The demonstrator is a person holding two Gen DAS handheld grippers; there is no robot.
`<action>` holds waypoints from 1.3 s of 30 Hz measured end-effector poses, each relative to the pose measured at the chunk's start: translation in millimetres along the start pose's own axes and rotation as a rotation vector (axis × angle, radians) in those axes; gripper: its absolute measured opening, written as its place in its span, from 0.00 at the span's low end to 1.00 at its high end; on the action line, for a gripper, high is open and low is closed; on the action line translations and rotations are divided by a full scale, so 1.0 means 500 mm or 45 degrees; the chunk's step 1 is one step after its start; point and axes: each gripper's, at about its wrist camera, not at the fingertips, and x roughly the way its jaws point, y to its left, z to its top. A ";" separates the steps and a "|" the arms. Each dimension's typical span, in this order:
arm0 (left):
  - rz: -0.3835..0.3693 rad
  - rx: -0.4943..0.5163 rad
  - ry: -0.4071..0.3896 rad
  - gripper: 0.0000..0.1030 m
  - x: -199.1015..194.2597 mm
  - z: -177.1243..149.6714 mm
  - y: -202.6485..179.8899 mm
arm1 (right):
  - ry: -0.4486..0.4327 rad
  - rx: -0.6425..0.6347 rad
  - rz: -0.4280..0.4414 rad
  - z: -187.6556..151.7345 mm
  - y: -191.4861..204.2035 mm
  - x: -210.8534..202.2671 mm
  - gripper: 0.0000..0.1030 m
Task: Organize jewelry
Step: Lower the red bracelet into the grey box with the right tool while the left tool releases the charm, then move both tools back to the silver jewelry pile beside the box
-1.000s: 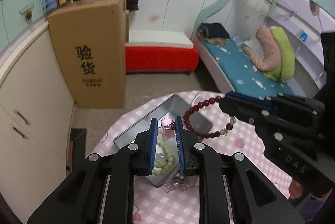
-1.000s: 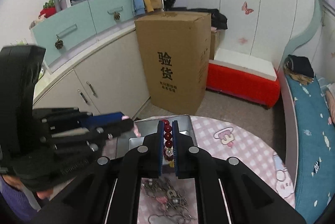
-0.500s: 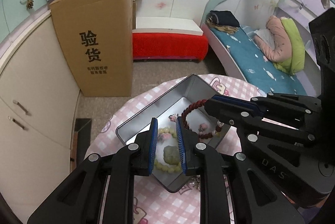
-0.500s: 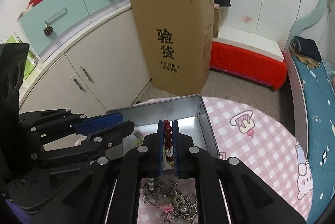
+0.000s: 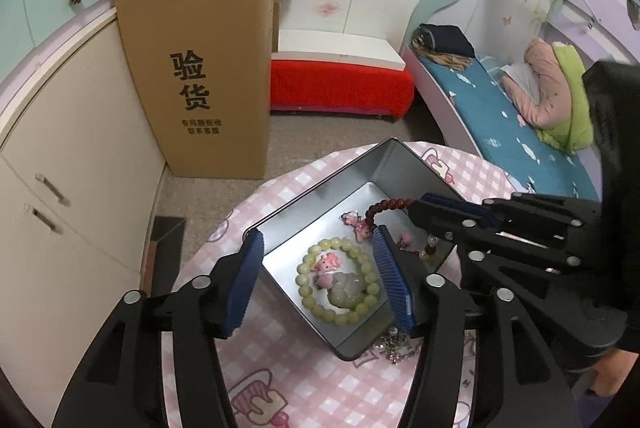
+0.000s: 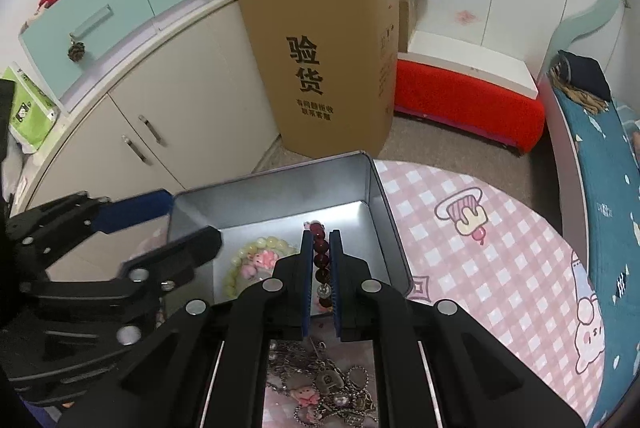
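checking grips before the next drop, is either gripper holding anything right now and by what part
The right gripper is shut on the dark red bead bracelet, pinching a run of its beads. The left gripper holds nothing; its jaws are opening over the green bead bracelet lying in the tin.

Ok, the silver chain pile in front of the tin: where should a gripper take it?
Take the silver chain pile from above at its heaped middle. It lies loose and tangled on the tablecloth just outside the tin, so a pinch there likely gathers the most strands.
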 end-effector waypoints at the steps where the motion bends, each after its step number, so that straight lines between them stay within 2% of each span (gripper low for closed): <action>1: 0.001 -0.001 -0.002 0.57 -0.003 -0.001 -0.001 | 0.002 0.011 -0.005 -0.002 -0.002 0.001 0.10; 4: 0.006 -0.007 -0.017 0.57 -0.013 -0.006 -0.004 | 0.004 0.019 -0.003 -0.007 -0.004 -0.002 0.16; 6: -0.005 -0.020 -0.029 0.57 -0.021 -0.006 -0.005 | -0.005 0.025 -0.002 -0.009 -0.007 -0.010 0.24; 10: -0.030 -0.035 -0.061 0.57 -0.046 -0.009 -0.009 | -0.041 0.040 0.000 -0.015 -0.016 -0.042 0.28; 13: -0.037 -0.015 -0.097 0.57 -0.078 -0.023 -0.024 | -0.084 0.039 -0.005 -0.028 -0.026 -0.081 0.36; 15: -0.041 0.000 -0.121 0.63 -0.095 -0.037 -0.038 | -0.108 0.041 -0.021 -0.041 -0.035 -0.108 0.36; 19: -0.032 0.021 -0.170 0.64 -0.131 -0.088 -0.070 | -0.142 0.055 -0.031 -0.093 -0.065 -0.153 0.37; 23: -0.020 0.030 -0.182 0.64 -0.139 -0.139 -0.096 | -0.123 0.075 -0.048 -0.161 -0.098 -0.164 0.41; 28: -0.021 -0.022 -0.136 0.64 -0.117 -0.198 -0.109 | -0.042 0.071 -0.065 -0.235 -0.108 -0.124 0.41; 33: -0.001 -0.062 -0.046 0.64 -0.058 -0.241 -0.111 | -0.005 0.128 -0.015 -0.281 -0.122 -0.090 0.41; 36: 0.037 -0.076 -0.052 0.64 -0.037 -0.251 -0.116 | -0.010 0.140 -0.004 -0.297 -0.129 -0.091 0.41; 39: 0.034 -0.120 -0.052 0.64 -0.012 -0.250 -0.119 | -0.012 0.158 0.016 -0.309 -0.136 -0.090 0.41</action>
